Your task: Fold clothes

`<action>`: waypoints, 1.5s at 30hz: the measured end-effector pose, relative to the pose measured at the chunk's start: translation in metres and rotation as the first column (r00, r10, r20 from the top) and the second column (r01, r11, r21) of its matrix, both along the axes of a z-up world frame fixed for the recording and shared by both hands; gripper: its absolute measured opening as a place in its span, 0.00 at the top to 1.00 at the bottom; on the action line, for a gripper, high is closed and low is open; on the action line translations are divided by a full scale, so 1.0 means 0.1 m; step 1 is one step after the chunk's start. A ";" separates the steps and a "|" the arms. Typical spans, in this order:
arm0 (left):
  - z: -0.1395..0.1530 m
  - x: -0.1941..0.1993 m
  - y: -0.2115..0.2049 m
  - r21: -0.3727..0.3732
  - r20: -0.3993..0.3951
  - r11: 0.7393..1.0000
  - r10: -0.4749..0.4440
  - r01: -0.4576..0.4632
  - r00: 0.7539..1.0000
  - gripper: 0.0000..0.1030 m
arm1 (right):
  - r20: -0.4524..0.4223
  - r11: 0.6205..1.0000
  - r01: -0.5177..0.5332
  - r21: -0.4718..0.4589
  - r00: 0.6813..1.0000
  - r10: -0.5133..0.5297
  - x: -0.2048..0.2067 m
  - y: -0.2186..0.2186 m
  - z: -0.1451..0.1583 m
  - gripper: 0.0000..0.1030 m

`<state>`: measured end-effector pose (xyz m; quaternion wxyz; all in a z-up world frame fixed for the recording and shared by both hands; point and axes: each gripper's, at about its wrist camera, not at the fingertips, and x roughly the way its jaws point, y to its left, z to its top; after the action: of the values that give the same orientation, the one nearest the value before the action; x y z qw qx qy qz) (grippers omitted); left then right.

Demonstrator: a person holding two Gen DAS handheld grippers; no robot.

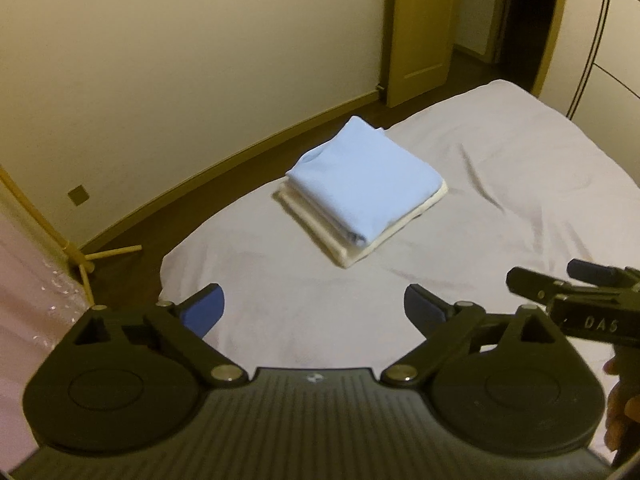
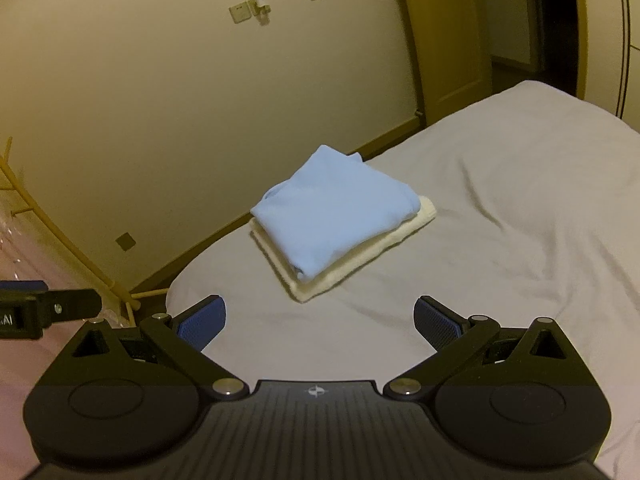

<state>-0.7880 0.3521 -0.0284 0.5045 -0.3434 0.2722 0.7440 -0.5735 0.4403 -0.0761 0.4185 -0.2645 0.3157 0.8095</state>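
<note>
A folded light blue garment (image 1: 356,178) (image 2: 334,212) lies on top of a folded cream garment (image 1: 356,250) (image 2: 352,264), stacked near the bed's left edge. My left gripper (image 1: 314,312) is open, held above the sheet short of the stack, nothing between its blue pads (image 1: 204,312). My right gripper (image 2: 320,324) is open too, also back from the stack and holding nothing. The right gripper's body (image 1: 580,300) shows at the right of the left wrist view; the left gripper's body (image 2: 44,312) shows at the left of the right wrist view.
The bed (image 1: 500,200) carries a pale grey wrinkled sheet. A wooden rack (image 1: 80,256) stands on the dark floor at the left, beside pink fabric (image 1: 28,280). A cream wall and a wooden door (image 1: 420,28) lie beyond. A hand (image 1: 620,408) shows at the right edge.
</note>
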 end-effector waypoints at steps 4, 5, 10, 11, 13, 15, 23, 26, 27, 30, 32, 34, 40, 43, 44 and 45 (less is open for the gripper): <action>-0.04 0.07 0.00 -0.003 -0.008 1.000 -0.003 0.003 1.000 0.02 | 0.004 1.000 -0.012 0.000 1.000 0.012 0.02 0.02 0.00 0.00; -0.04 0.09 0.01 -0.004 -0.008 1.000 -0.005 0.005 1.000 0.01 | 0.005 1.000 -0.012 -0.003 1.000 0.012 0.02 0.03 -0.01 0.00; -0.10 0.15 0.07 -0.010 -0.004 1.000 -0.025 0.025 1.000 0.01 | 0.012 1.000 -0.012 -0.015 1.000 0.012 0.02 0.08 -0.05 0.00; -0.12 0.15 0.08 -0.011 0.003 1.000 -0.029 0.029 1.000 0.01 | 0.013 1.000 -0.012 -0.017 1.000 0.012 0.02 0.10 -0.06 0.00; -0.16 0.15 0.12 -0.014 0.020 0.999 -0.029 0.029 0.999 0.01 | 0.016 1.000 -0.011 -0.022 1.000 0.012 0.02 0.12 -0.07 0.00; -0.20 0.13 0.16 -0.016 0.034 1.000 -0.025 0.026 0.999 0.01 | 0.018 1.000 -0.011 -0.027 1.000 0.012 0.02 0.14 -0.09 0.00; -0.39 0.11 0.34 -0.052 0.029 0.998 0.021 -0.019 0.999 0.01 | 0.047 0.999 -0.011 -0.054 0.999 0.013 -0.01 0.26 -0.21 0.00; -0.48 0.08 0.40 -0.063 0.034 0.997 0.035 -0.033 0.999 0.01 | 0.062 0.998 -0.013 -0.066 0.998 0.017 -0.03 0.33 -0.28 0.00; -0.51 0.07 0.42 -0.066 0.036 0.997 0.041 -0.038 0.999 0.01 | 0.068 0.997 -0.012 -0.071 0.998 0.017 -0.04 0.35 -0.30 0.00; -0.58 0.05 0.49 -0.073 0.021 0.996 0.050 -0.048 0.999 0.01 | 0.083 0.996 -0.009 -0.083 0.996 0.016 -0.05 0.43 -0.36 0.00; -0.63 0.06 0.56 -0.090 0.003 0.994 0.055 -0.055 0.998 0.01 | 0.092 0.996 -0.006 -0.091 0.996 0.015 -0.06 0.48 -0.39 0.00; -0.67 0.06 0.63 -0.105 -0.007 0.993 0.056 -0.056 0.998 0.01 | 0.095 0.995 -0.004 -0.096 0.995 0.014 -0.07 0.53 -0.41 0.00; -0.75 0.03 0.82 -0.117 0.015 0.992 0.041 -0.039 0.999 0.01 | 0.102 0.994 0.005 -0.108 0.995 0.006 -0.11 0.71 -0.46 0.00; -0.79 0.00 0.91 -0.115 0.026 0.993 0.036 -0.032 0.999 0.01 | 0.104 0.993 0.007 -0.115 0.995 0.005 -0.14 0.79 -0.50 0.00; -0.80 0.00 0.94 -0.115 0.026 0.993 0.036 -0.032 0.999 0.01 | 0.104 0.993 0.007 -0.118 0.995 0.005 -0.15 0.81 -0.51 0.00; -0.81 -0.01 0.96 -0.114 0.024 0.993 0.034 -0.031 0.999 0.01 | 0.105 0.993 0.007 -0.121 0.994 0.006 -0.16 0.84 -0.53 0.00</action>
<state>-0.7892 0.4484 -0.1089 0.4754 -0.3855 0.3018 0.7309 -0.5895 0.5240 -0.1287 0.4180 -0.3315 0.3420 0.7736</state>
